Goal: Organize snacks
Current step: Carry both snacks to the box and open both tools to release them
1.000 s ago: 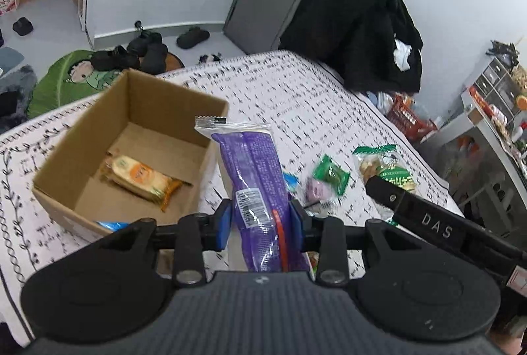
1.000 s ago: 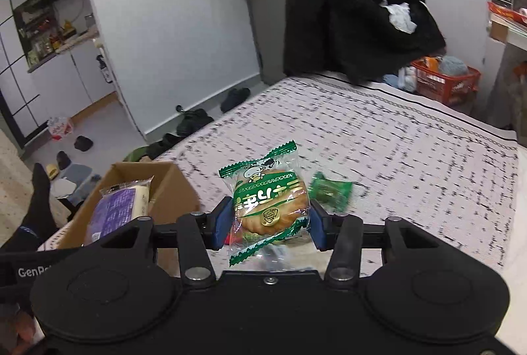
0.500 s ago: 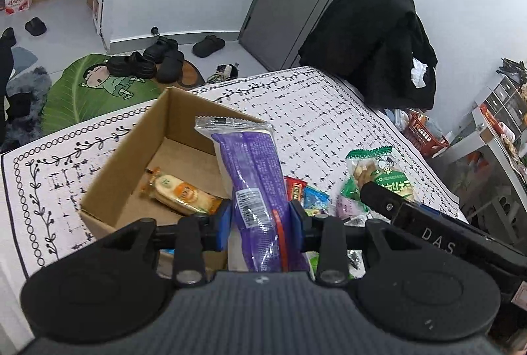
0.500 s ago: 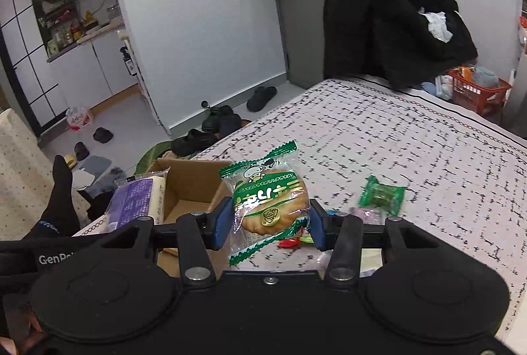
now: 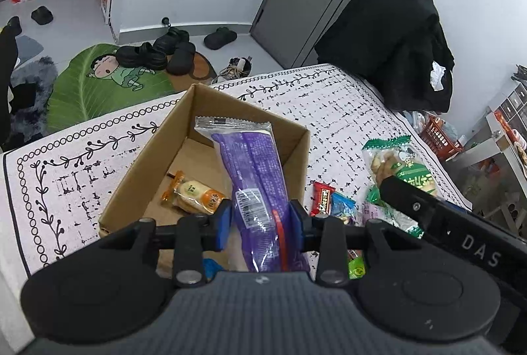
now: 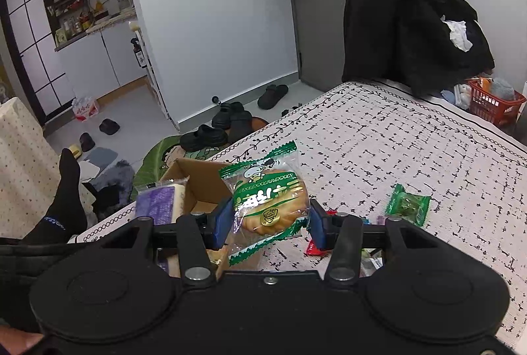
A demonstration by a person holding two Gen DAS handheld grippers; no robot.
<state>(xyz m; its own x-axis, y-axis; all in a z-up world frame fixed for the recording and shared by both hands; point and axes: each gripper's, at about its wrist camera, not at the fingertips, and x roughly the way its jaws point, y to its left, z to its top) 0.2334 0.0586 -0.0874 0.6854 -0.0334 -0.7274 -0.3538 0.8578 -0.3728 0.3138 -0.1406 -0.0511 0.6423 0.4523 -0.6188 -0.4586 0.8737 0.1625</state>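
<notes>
My left gripper [image 5: 262,220] is shut on a long purple snack packet [image 5: 253,177], held over the open cardboard box [image 5: 138,167]. An orange-wrapped snack [image 5: 194,193] lies on the box floor. My right gripper [image 6: 268,223] is shut on a green-and-clear packet with a round pastry [image 6: 268,200], held above the table just right of the box [image 6: 197,187]. The purple packet also shows in the right wrist view [image 6: 159,201]. The pastry packet shows in the left wrist view [image 5: 398,167].
Loose snacks lie on the patterned tablecloth [image 6: 411,150]: a red packet [image 5: 322,196], a blue one [image 5: 342,206] and a green candy [image 6: 408,203]. A chair draped in black clothes [image 6: 405,18] stands at the far end. Shoes [image 5: 148,51] sit on the floor.
Both grippers have pulled back toward the near side of the table, keeping their packets. The box now lies directly under the purple packet, and more of the floor shows.
</notes>
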